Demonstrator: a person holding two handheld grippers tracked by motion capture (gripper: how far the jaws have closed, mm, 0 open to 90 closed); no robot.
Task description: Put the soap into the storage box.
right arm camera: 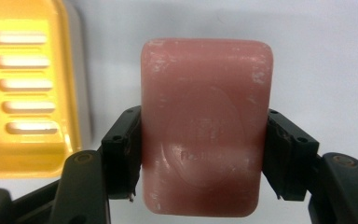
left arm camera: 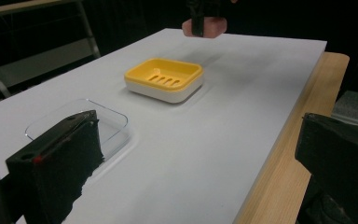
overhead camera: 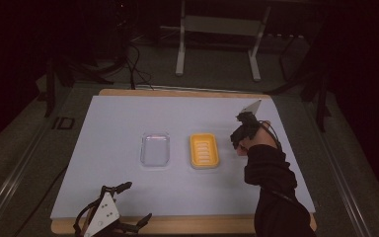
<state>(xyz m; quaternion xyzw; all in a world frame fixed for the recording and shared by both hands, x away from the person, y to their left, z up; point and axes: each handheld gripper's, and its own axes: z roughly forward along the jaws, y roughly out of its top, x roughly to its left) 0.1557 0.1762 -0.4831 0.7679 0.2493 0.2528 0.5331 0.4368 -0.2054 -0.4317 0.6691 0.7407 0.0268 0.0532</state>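
A pink bar of soap [right arm camera: 205,126] sits clamped between the jaws of my right gripper [right arm camera: 205,156], held by its long sides. In the high view the right gripper [overhead camera: 237,138] hovers just right of the yellow slotted soap dish [overhead camera: 204,150], with a black-sleeved hand behind it. The left gripper view shows the soap [left arm camera: 206,27] raised above the board, beyond the dish [left arm camera: 163,79]. My left gripper [overhead camera: 138,201] lies at the table's front left edge, jaws wide open and holding nothing.
A clear shallow tray [overhead camera: 155,149] lies left of the dish on the white board [overhead camera: 113,123]. The board rests on a wooden table [overhead camera: 177,224]. Dark floor, cables and a metal stand [overhead camera: 217,29] lie beyond the far edge.
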